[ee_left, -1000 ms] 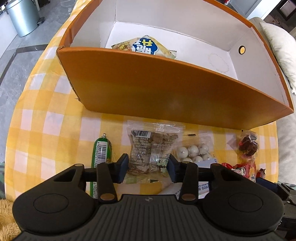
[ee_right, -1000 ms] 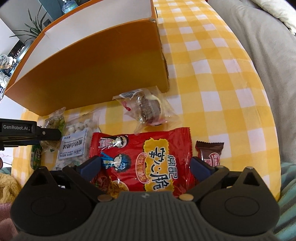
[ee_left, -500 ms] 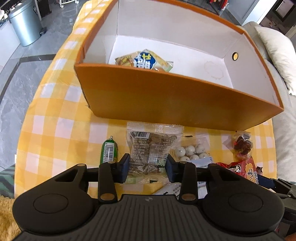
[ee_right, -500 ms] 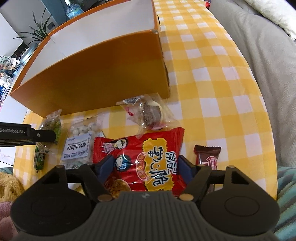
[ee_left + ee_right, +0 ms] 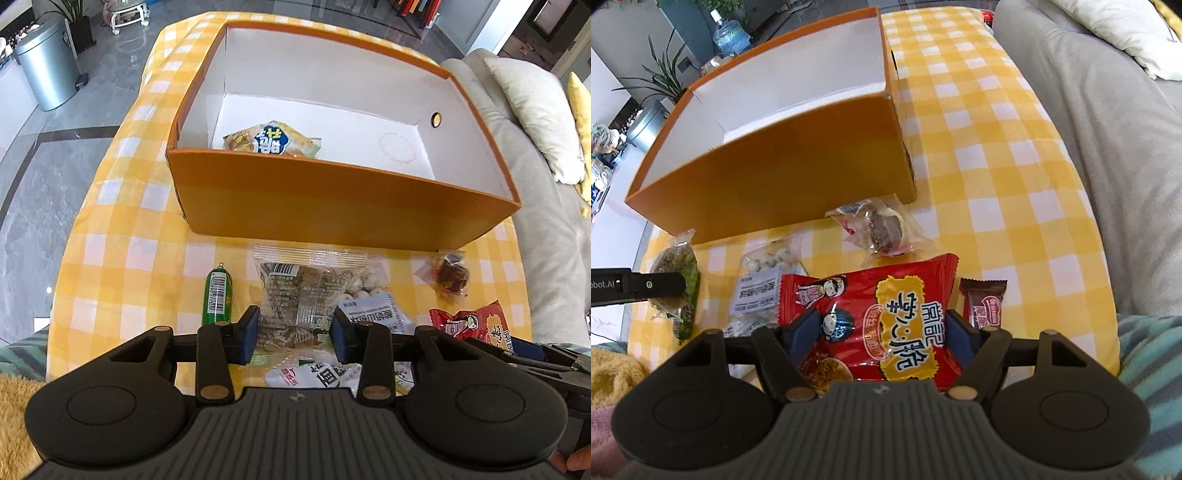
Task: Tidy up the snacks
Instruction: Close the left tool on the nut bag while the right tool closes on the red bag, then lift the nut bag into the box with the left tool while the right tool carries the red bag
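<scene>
The left hand-held gripper (image 5: pixel 293 339) is clenched on a clear packet of brown snack pieces (image 5: pixel 303 295), its two blue pads pressed against the packet's lower sides. The packet seems lifted off the table (image 5: pixel 122 266), which is covered in a yellow-and-white check cloth, though I cannot tell for sure. At about 12 o'clock from it stands the open orange box (image 5: pixel 332 199) with white inner walls; one yellow-and-blue snack bag (image 5: pixel 273 140) lies on its floor near the left corner. Just at 9 o'clock of the held packet lies a green tube (image 5: pixel 218 295) with a barcode, flat on the cloth. Behind the packet at 3 o'clock sits a clear bag of white balls (image 5: pixel 365 286) with a white label, and farther out at 2 o'clock a small clear wrapper holding a dark round sweet (image 5: pixel 448 275).

The right hand-held gripper (image 5: pixel 881 334) grips a red noodle-snack bag (image 5: pixel 886 314), its blue pads closed on both edges. At 3 o'clock of that bag, just beside it, lies a small brown chocolate wrapper (image 5: pixel 984 302). A grey sofa (image 5: pixel 1108 129) runs along the table's right edge.
</scene>
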A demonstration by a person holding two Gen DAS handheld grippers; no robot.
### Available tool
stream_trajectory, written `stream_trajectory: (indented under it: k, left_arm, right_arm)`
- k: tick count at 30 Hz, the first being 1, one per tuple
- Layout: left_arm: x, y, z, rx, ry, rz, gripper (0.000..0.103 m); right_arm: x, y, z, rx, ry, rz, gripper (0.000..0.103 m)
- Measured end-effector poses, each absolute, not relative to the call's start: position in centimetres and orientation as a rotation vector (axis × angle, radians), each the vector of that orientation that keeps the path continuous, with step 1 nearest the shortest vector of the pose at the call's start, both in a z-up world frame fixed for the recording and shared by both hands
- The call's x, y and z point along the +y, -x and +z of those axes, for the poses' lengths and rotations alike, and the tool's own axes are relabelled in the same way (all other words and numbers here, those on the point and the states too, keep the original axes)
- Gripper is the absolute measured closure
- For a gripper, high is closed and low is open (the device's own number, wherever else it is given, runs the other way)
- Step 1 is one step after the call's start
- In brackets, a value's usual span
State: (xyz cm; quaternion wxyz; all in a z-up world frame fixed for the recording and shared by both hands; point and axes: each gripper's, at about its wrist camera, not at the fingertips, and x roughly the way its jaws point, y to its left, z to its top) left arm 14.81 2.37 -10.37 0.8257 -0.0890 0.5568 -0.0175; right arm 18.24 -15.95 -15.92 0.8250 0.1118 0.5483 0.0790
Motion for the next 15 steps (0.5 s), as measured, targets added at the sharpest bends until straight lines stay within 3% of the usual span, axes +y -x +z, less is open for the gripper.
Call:
stream_trajectory:
  k: [15]
  left_arm:
    - [2.1,-12.6,-5.8,1.062,0.18,-0.085,0.059]
  right_arm:
    - [-16.0,-16.0,-10.3,1.041,-0.294,0.199,0.033]
